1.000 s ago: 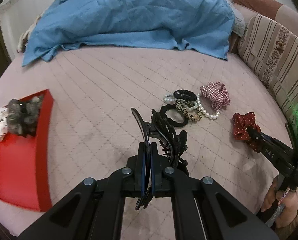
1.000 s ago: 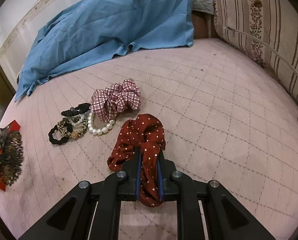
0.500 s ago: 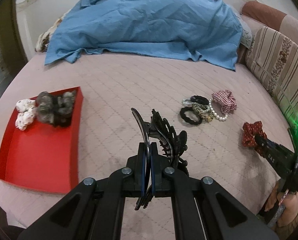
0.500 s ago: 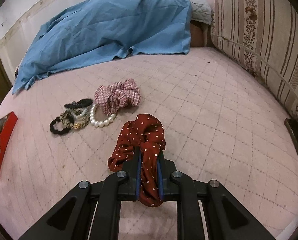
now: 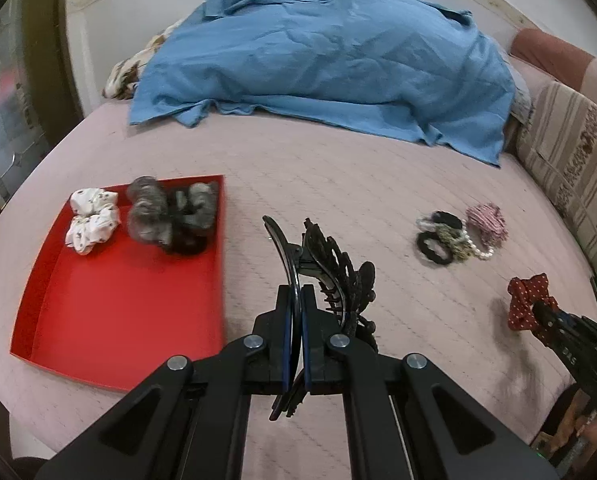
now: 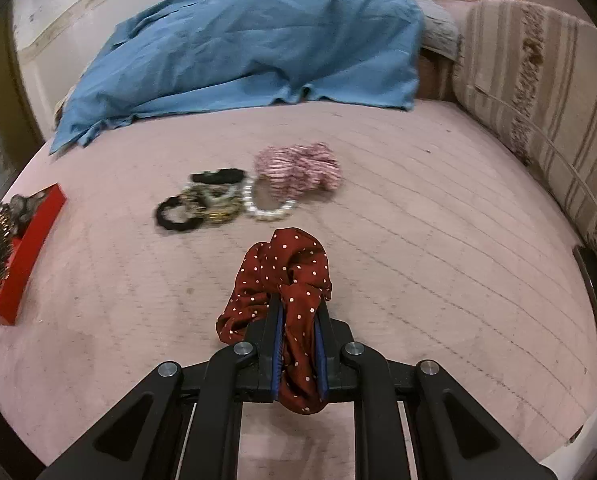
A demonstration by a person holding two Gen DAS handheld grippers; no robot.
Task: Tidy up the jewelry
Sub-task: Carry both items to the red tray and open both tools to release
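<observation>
My left gripper [image 5: 296,300] is shut on a black claw hair clip [image 5: 330,276], held above the pink bed. A red tray [image 5: 110,300] lies to its left and holds a white scrunchie [image 5: 92,220] and grey and black scrunchies [image 5: 174,216]. My right gripper [image 6: 298,316] is shut on a dark red polka-dot scrunchie [image 6: 286,272]; it also shows in the left wrist view [image 5: 526,300]. On the bed lie a pink checked scrunchie [image 6: 298,164], a pearl bracelet [image 6: 266,208] and black and leopard hair ties [image 6: 198,204].
A blue sheet [image 5: 326,64] covers a heap at the far side of the bed. A striped cushion [image 6: 538,92] lines the right side. The tray's edge [image 6: 18,264] shows at the left of the right wrist view.
Both grippers have lifted and pulled back from the bed with their items. The left view has swung left, bringing the whole red tray into sight.
</observation>
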